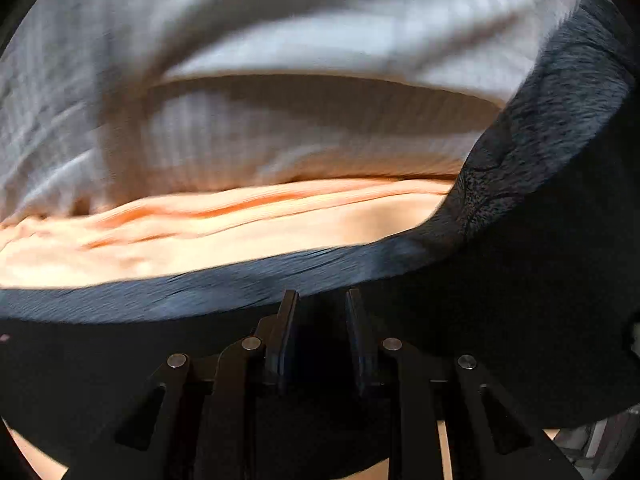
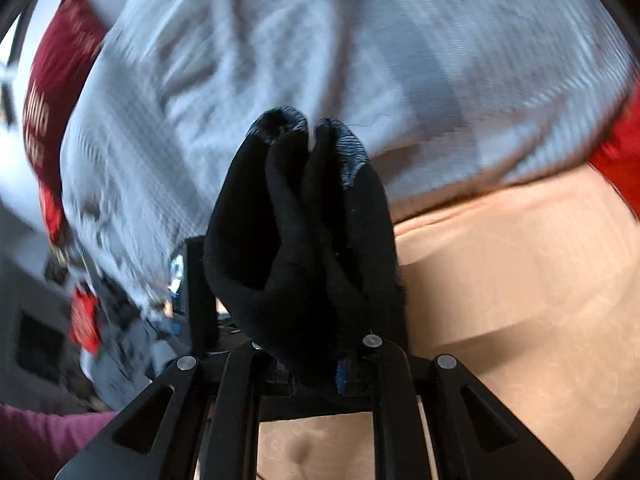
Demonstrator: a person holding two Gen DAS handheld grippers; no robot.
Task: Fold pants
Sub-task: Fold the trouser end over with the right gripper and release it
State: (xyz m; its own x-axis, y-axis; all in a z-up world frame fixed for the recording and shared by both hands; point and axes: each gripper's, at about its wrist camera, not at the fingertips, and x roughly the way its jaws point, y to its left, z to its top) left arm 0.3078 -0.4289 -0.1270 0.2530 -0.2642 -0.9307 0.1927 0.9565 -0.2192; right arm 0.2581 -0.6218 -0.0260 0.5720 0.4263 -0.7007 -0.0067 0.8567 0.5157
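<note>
The black fleece pants (image 1: 540,160) hang close in front of the left wrist camera, and their edge runs across the lower half of that view and up its right side. My left gripper (image 1: 320,300) stands at that edge with its jaws narrow and dark cloth between them. In the right wrist view a thick bunch of the same pants (image 2: 288,248) is pinched in my right gripper (image 2: 310,140). The cloth wraps over both of its fingers and hides the pads. Both views are blurred by motion.
A white striped duvet (image 1: 280,20) lies rumpled over a peach sheet (image 1: 200,232) on the bed. The right wrist view has the duvet (image 2: 360,40), the peach sheet (image 2: 520,280), a dark red cushion (image 2: 60,80), red cloth (image 2: 620,160) and a purple sleeve (image 2: 40,432).
</note>
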